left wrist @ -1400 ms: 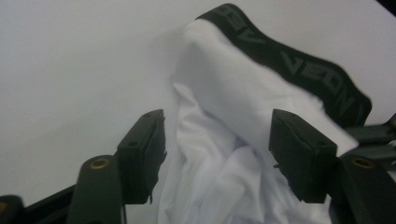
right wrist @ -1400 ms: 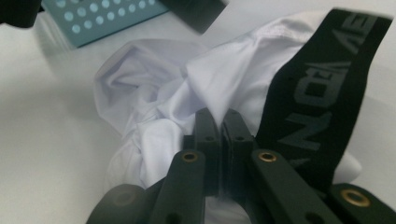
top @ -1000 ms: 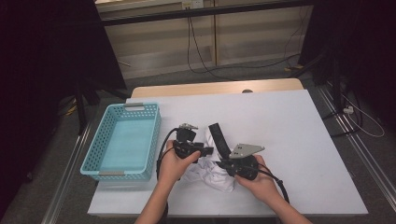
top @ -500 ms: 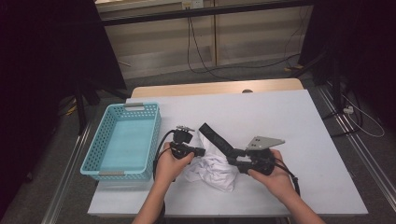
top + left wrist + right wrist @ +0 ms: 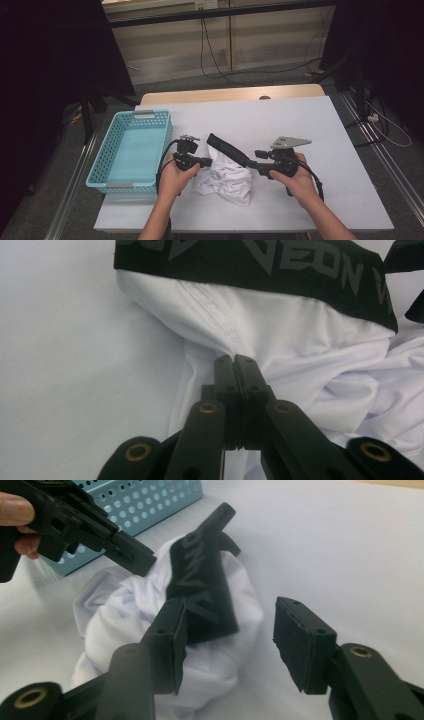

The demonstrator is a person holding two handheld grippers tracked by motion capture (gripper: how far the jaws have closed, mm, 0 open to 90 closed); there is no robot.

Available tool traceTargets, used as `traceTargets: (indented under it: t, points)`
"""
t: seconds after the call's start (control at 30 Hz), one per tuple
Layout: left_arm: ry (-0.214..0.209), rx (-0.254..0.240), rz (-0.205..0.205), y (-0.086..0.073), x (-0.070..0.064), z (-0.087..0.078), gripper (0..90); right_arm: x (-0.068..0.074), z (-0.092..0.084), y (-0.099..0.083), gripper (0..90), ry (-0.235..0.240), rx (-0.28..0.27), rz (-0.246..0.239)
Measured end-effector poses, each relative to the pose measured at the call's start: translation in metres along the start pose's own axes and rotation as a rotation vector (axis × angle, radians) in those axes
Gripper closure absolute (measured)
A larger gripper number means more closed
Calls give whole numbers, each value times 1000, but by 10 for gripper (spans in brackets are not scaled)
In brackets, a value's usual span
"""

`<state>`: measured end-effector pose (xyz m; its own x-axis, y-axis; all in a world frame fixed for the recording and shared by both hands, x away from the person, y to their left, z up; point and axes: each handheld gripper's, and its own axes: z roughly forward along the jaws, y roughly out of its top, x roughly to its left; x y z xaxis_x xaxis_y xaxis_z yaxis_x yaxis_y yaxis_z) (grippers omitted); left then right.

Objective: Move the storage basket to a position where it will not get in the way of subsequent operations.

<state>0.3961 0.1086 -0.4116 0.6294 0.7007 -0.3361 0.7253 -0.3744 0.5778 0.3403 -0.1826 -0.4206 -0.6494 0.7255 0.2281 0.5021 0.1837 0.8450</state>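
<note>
High view: blue basket beside white garment.

The high view looks forward and down from above the person's side of the table, taking in the whole top and the floor beyond. The left gripper view sits very close to the white garment, facing down onto it. The right gripper view looks across the same garment toward the blue basket, which the high view also shows.
</note>
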Motion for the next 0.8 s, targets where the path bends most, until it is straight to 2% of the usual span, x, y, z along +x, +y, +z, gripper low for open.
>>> traceTargets:
  t: [0.2, 0.23, 0.27, 0.33, 0.37, 0.4, 0.43, 0.47, 0.53, 0.57, 0.6, 0.67, 0.8]
  points:
    - [2, 9, 4, -1, 0, 0, 900, 11, 12, 1, 482, 41, 26, -25]
    - [1, 7, 2, -1, 0, 0, 900, 13, 14, 1, 501, 43, 38, -39]
    - [2, 5, 0, -1, 0, 0, 899, 15, 16, -1, 563, 47, 50, -54]
    - [3, -13, -4, 0, 1, -1, 891, 19, 18, -3, 596, 62, 81, -77]
    - [14, -39, -1, 0, 1, -2, 866, 21, 20, -4, 614, 66, 108, -90]
    - [32, -70, -4, 1, 2, -4, 791, 23, 21, -6, 631, 66, 133, -107]
    - [48, -86, -10, 2, 4, -5, 709, 24, 22, -7, 660, 69, 142, -118]
    - [52, -98, -23, 2, 5, -5, 674, 25, 21, -7, 685, 72, 147, -126]
    - [69, -119, -38, 3, 8, -5, 539, 24, 20, -8, 702, 73, 153, -135]
    - [73, -111, -40, 3, 10, -4, 532, 23, 19, -9, 706, 71, 156, -131]
    - [78, -125, -53, 4, 11, -2, 513, 21, 18, -11, 712, 70, 163, -130]
    - [90, -132, -71, 6, 14, 1, 400, 17, 15, -13, 730, 63, 171, -129]
    - [98, -130, -71, 10, 15, 10, 322, 8, 6, -17, 752, 48, 182, -118]
